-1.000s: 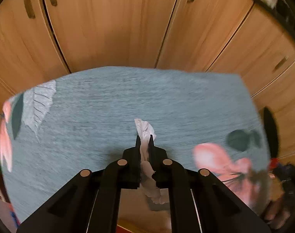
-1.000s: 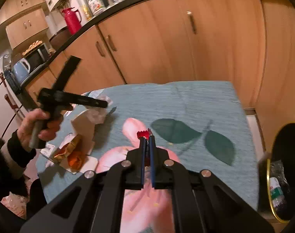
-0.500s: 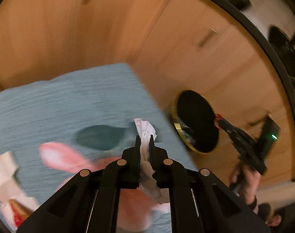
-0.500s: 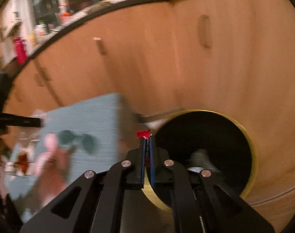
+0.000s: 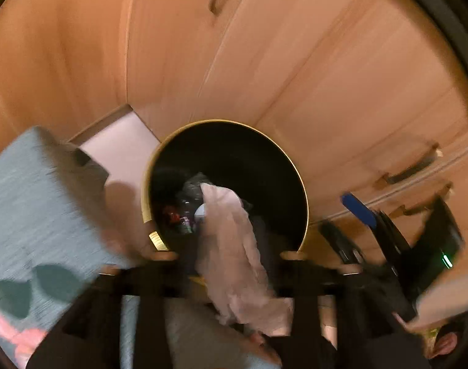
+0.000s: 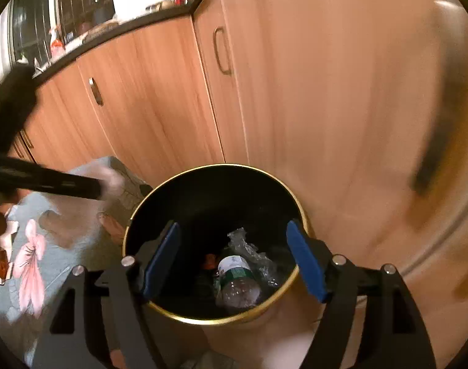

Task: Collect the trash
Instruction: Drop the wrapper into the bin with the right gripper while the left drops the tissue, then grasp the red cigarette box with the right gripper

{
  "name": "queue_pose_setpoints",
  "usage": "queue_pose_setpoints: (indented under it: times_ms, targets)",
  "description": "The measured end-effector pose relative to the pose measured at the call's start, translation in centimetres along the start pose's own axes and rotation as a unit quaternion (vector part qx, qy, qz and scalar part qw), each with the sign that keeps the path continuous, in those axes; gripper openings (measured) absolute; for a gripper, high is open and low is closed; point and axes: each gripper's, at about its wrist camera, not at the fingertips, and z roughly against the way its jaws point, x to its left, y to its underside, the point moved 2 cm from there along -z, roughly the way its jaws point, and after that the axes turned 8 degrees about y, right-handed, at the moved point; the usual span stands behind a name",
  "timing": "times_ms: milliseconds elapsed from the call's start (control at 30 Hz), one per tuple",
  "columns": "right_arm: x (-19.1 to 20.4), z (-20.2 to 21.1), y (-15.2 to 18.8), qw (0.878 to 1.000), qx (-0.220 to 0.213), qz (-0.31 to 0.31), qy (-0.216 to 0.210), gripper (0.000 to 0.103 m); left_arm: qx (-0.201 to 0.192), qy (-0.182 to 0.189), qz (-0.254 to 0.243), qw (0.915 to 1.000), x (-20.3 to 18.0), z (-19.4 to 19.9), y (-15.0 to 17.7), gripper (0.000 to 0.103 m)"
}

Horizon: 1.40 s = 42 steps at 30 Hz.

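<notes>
Over the mouth of the black bin [image 5: 234, 153], my left gripper [image 5: 230, 258] has a crumpled white tissue [image 5: 234, 240] between its fingers; that view is smeared with motion, and though the fingers look spread with the tissue loose between them, I cannot tell whether they grip it. From my right wrist camera, the right gripper [image 6: 234, 258] hangs directly above the same bin [image 6: 215, 169] with its blue-padded fingers [image 6: 161, 259] wide apart and nothing between them. Inside the bin, gold around the rim, I see a clear plastic bottle with a green and white label [image 6: 237, 279], some crinkled clear plastic wrap [image 6: 249, 246] against it, and a small orange-red scrap [image 6: 210, 259] just beside the bottle. Just left of the bin stands a surface covered by a grey-blue cloth with pink flowers and dark leaves [image 6: 30, 261], its corner near the bin's rim. Behind both runs a wall of warm wooden cabinet doors [image 6: 160, 92] with slim handles, under a dark countertop edge [image 6: 117, 29] crowded with small kitchen items too blurred to name. Pale floor [image 5: 123, 144] shows between cloth and cabinets.
</notes>
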Motion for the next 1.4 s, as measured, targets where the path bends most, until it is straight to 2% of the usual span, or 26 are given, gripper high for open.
queue_pose_setpoints:
  times_ms: [33, 100, 200, 267, 367, 433, 567, 667, 733, 767, 833, 867, 900, 967, 1000, 1033, 1067, 1133, 1233, 1300, 1367, 1400]
  targets:
    - [-0.2, 0.7, 0.3, 1.0, -0.006, -0.002, 0.003, 0.074, 0.0, -0.013, -0.005, 0.9999, -0.1, -1.1, -0.2, 0.075]
    - [-0.7, 1.6, 0.7, 1.0, -0.014, -0.009, 0.001, 0.075, 0.002, -0.017, -0.006, 0.9998, -0.3, -2.8, -0.5, 0.088]
    - [-1.4, 3.1, 1.1, 0.999, -0.022, -0.023, -0.004, 0.076, -0.013, -0.003, 0.014, 0.9998, 0.2, -1.8, 0.1, 0.088]
    - [-1.1, 4.1, 1.0, 0.999, -0.027, -0.025, -0.021, 0.076, -0.038, -0.003, 0.025, 0.999, 0.8, 0.9, 1.4, 0.088]
    - [1.2, 4.9, 0.2, 0.998, -0.036, -0.012, -0.058, 0.076, -0.076, -0.012, 0.044, 0.996, 1.9, 4.5, 4.0, 0.094]
    - [4.1, 5.4, 0.1, 0.995, -0.033, 0.006, -0.098, 0.077, -0.1, -0.033, 0.053, 0.993, 3.1, 8.1, 7.3, 0.094]
    - [12.2, 5.6, 0.3, 0.982, -0.01, 0.083, -0.17, 0.078, -0.149, -0.112, 0.072, 0.9798, 6.7, 15.6, 15.0, 0.094]
    - [19.8, 6.4, 1.4, 0.958, 0.026, 0.127, -0.255, 0.078, -0.193, -0.184, 0.126, 0.9555, 11.3, 21.9, 21.2, 0.094]
    - [25.6, 6.6, 2.5, 0.93, 0.074, 0.138, -0.333, 0.079, -0.228, -0.224, 0.176, 0.931, 15.1, 26.6, 25.6, 0.094]
    - [27.9, 6.5, 3.0, 0.916, 0.097, 0.139, -0.363, 0.079, -0.246, -0.253, 0.209, 0.912, 17.3, 29.3, 28.1, 0.094]
    - [32.6, 6.0, 3.8, 0.883, 0.157, 0.13, -0.423, 0.077, -0.271, -0.285, 0.251, 0.8846, 20.0, 32.8, 31.3, 0.094]
    - [34.8, 5.5, 4.3, 0.866, 0.192, 0.119, -0.447, 0.071, -0.29, -0.306, 0.275, 0.8639, 21.6, 35.3, 33.5, 0.094]
    - [37.0, 4.6, 4.7, 0.85, 0.228, 0.107, -0.463, 0.067, -0.3, -0.316, 0.289, 0.8524, 22.5, 36.6, 34.7, 0.094]
    - [40.0, 3.2, 5.0, 0.835, 0.269, 0.087, -0.473, 0.062, -0.321, -0.326, 0.312, 0.8327, 23.9, 39.1, 37.4, 0.094]
    - [41.4, 2.4, 5.1, 0.836, 0.281, 0.084, -0.464, 0.062, -0.328, -0.327, 0.318, 0.8271, 24.2, 40.0, 38.1, 0.094]
    - [42.3, 1.6, 5.1, 0.842, 0.288, 0.084, -0.448, 0.062, -0.333, -0.328, 0.324, 0.8228, 24.7, 40.6, 38.7, 0.094]
    - [42.9, 0.9, 5.2, 0.842, 0.3, 0.075, -0.441, 0.062, -0.336, -0.327, 0.331, 0.8191, 25.2, 41.0, 39.4, 0.094]
    - [43.9, -0.1, 5.5, 0.834, 0.321, 0.054, -0.446, 0.062, -0.338, -0.319, 0.337, 0.819, 25.6, 41.0, 39.9, 0.094]
    - [44.5, -0.8, 6.2, 0.831, 0.34, 0.064, -0.435, 0.061, -0.33, -0.308, 0.336, 0.8267, 26.6, 39.9, 40.1, 0.094]
    - [45.3, -0.7, 6.9, 0.832, 0.347, 0.078, -0.425, 0.05, -0.323, -0.307, 0.325, 0.834, 27.0, 39.1, 39.8, 0.094]
    - [46.1, -0.8, 7.5, 0.837, 0.347, 0.095, -0.413, 0.017, -0.314, -0.308, 0.313, 0.8419, 26.9, 38.3, 39.4, 0.094]
    - [46.3, -0.6, 7.4, 0.839, 0.342, 0.101, -0.41, 0.015, -0.309, -0.313, 0.304, 0.8448, 26.8, 37.8, 38.8, 0.094]
